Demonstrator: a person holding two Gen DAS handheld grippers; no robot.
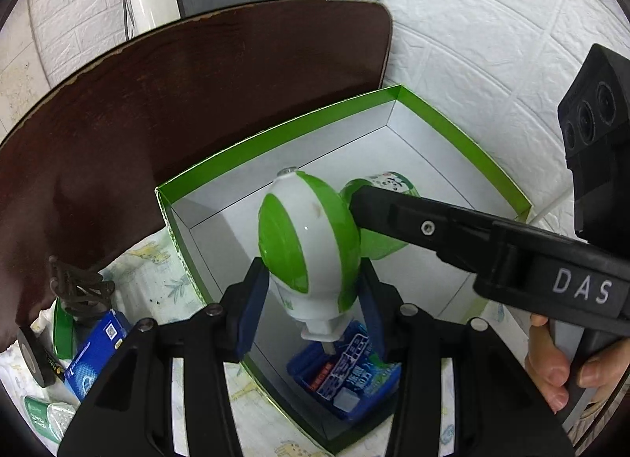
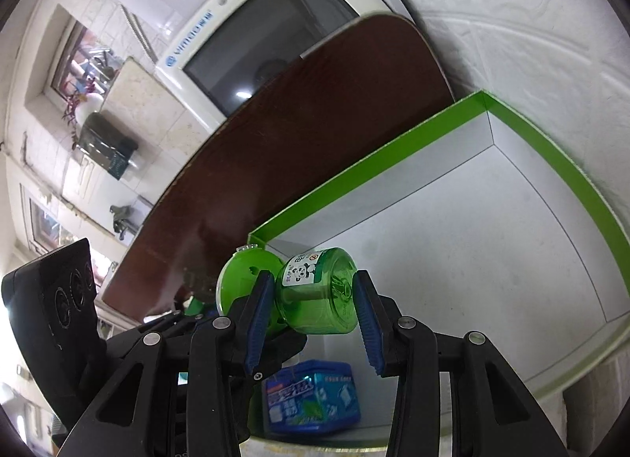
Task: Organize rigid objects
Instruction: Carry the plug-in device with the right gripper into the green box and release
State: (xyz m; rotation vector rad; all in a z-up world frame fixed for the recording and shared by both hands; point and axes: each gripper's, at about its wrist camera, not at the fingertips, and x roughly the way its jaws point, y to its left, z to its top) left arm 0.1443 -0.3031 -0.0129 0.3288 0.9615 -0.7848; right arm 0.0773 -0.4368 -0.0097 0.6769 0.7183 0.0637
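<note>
A white and green mosquito-repellent heater (image 1: 309,236) with a clear green liquid bottle (image 2: 319,291) screwed on is held over a green-rimmed white box (image 1: 464,142). My left gripper (image 1: 313,307) is shut on the heater's white body. My right gripper (image 2: 313,319) is shut on the green bottle, reaching in from the right; its black finger (image 1: 425,224) shows in the left wrist view. A blue gum container (image 1: 346,374) lies in the box's near corner, below the heater; it also shows in the right wrist view (image 2: 311,398).
A dark brown board (image 1: 197,102) leans behind the box, with a white monitor (image 2: 252,43) beyond. Left of the box on a patterned cloth (image 1: 153,280) lie a blue carton (image 1: 94,354), a black tape roll (image 1: 35,358) and a green pack (image 1: 43,417). A white wall (image 1: 492,43) is at right.
</note>
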